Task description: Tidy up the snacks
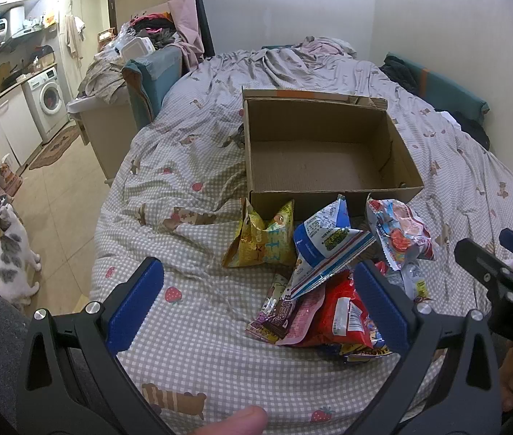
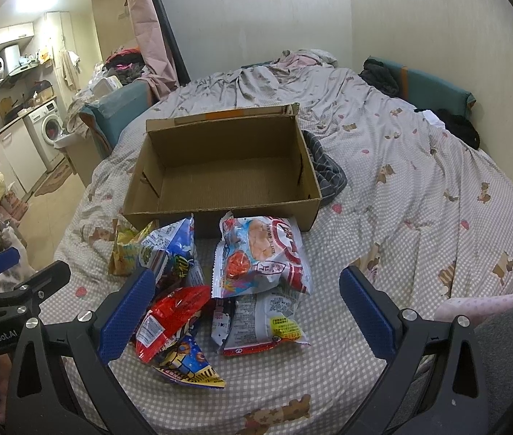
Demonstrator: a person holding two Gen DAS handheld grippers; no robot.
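Snack bags [image 2: 220,290] lie piled on the bed [image 2: 419,199], touching the near wall of an open cardboard box [image 2: 220,166] with nothing in it. Left tongs [image 1: 256,308] gape wide above the bed's near edge, holding nothing. Right tongs [image 2: 245,311] likewise spread, straddling the pile.
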